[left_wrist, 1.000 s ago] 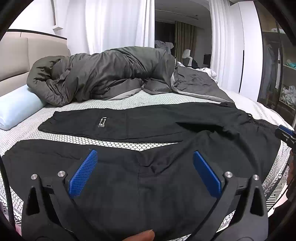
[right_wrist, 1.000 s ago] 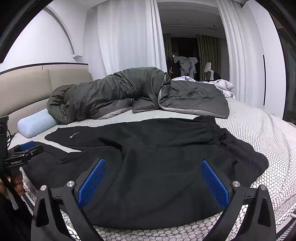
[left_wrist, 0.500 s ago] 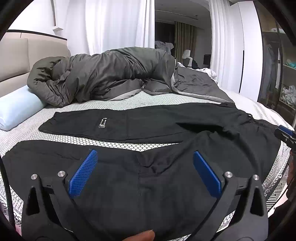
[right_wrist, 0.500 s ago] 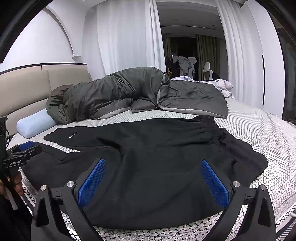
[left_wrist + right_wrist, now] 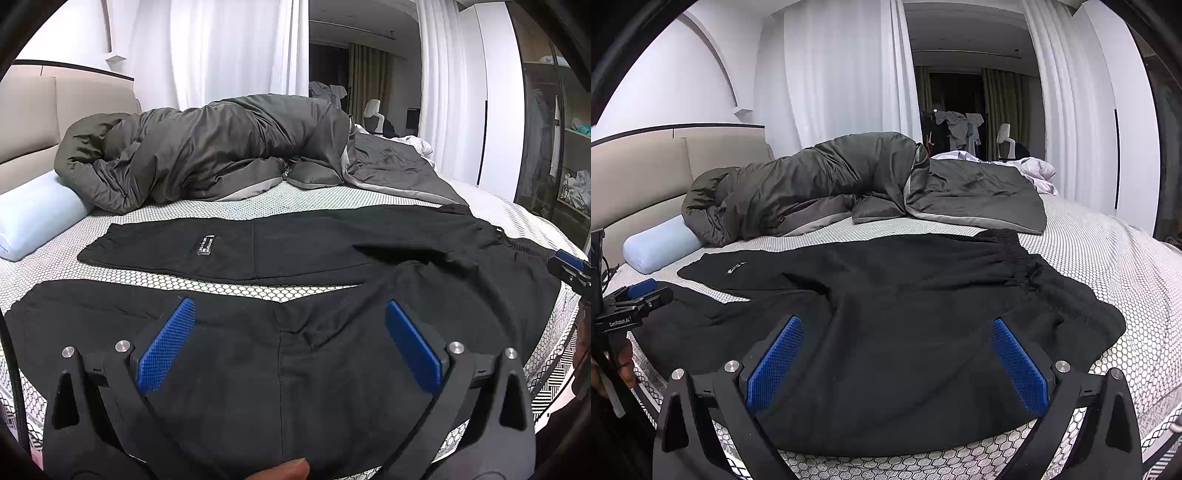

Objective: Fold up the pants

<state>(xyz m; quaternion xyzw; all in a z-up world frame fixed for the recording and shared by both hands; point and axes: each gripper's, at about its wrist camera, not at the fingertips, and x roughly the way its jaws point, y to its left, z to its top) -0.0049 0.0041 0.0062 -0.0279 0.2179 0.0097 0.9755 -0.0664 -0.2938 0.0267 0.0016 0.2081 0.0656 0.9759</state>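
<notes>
Left wrist view: one pair of black pants (image 5: 295,258) lies spread flat on the bed (image 5: 258,203), whose cover has a white honeycomb pattern. The two legs run toward 9 o'clock, with a strip of bedcover showing between them; the waist end sits toward 3 o'clock. One small white-lettered label (image 5: 206,244) sits on the far leg. The left gripper (image 5: 290,347) is released, its two blue pads (image 5: 166,350) spread wide at 6 o'clock over the near leg, with nothing between them. One fingertip (image 5: 286,470) shows at the bottom edge. At 3 o'clock, one blue-tipped part of the right gripper (image 5: 570,267) pokes in by the waist end. At 11 o'clock, one grey duvet (image 5: 221,155) lies bunched, and one pale blue bolster pillow (image 5: 37,218) sits at 9 o'clock against the beige headboard (image 5: 29,122). White curtains (image 5: 229,51) hang at 12 o'clock.

Right wrist view: the same pants (image 5: 905,314) fill the centre, waistband (image 5: 1023,258) toward 2 o'clock, legs toward 9 o'clock. The right gripper (image 5: 897,363) is also released, two blue pads (image 5: 1019,365) wide apart above the hip area, gripping nothing. At 9 o'clock the left gripper (image 5: 631,302) shows over the leg ends, held in one hand (image 5: 622,365). The duvet (image 5: 849,181) and pillow (image 5: 657,247) lie beyond at 11 and 10 o'clock.
</notes>
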